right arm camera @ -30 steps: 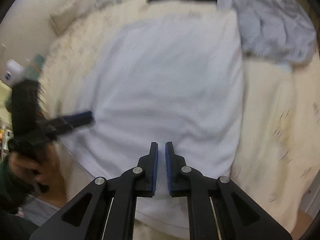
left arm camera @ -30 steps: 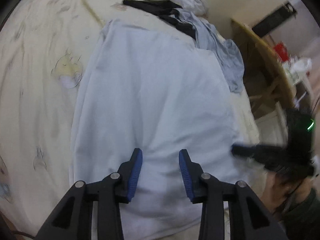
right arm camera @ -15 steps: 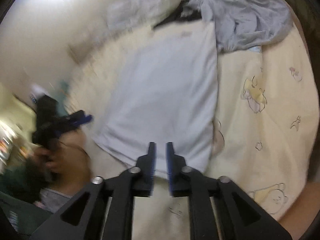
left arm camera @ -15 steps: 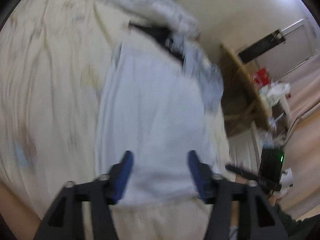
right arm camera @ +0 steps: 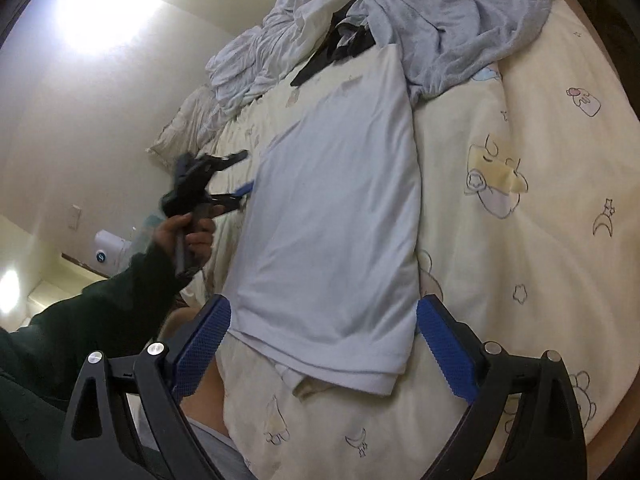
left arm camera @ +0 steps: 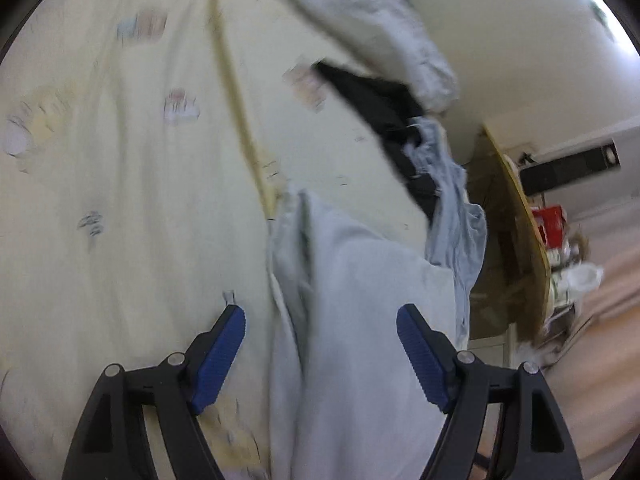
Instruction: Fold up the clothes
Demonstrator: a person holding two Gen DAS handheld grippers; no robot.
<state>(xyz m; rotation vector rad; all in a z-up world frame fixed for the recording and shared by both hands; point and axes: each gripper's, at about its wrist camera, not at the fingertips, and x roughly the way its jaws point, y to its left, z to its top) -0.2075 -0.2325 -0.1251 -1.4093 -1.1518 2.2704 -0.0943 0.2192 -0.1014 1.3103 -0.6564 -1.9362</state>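
Item: pale blue shirt point(right arm camera: 336, 216). It lay flat on the bed point(right arm camera: 520, 248), already narrowed into a long panel running from 6 o'clock toward 12 in the right wrist view, hem nearest the viewer. Probably laid lengthwise so that the hem could next be carried up toward the collar.

Item: right gripper point(right arm camera: 324, 344). Its jaws were opening, blue pads well apart and straddling the hem at 6 o'clock, touching no cloth. Released, holding nothing. It hung over the near end, seemingly ready for the next pinch.

Item: left gripper point(right arm camera: 236, 176), borne by a hand point(right arm camera: 188, 236) in a dark sleeve point(right arm camera: 88, 320). It stood at 9 o'clock of the shirt, just beside the long left edge. Its own view was blurred, but the jaws were opening with the shirt's rumpled edge lying below the gap, not pressed. Released.

Item: unfolded pile at 12 o'clock: grey garment point(right arm camera: 460, 20) overlapping the shirt's far corner, black garment point(right arm camera: 340, 48) beside it, white bedding point(right arm camera: 280, 36) behind. Presumably kept at the head of the bed to leave working room.

Item: wooden surface point(left arm camera: 520, 216), off the bed at 3 o'clock in the left view, carrying blurred clutter.
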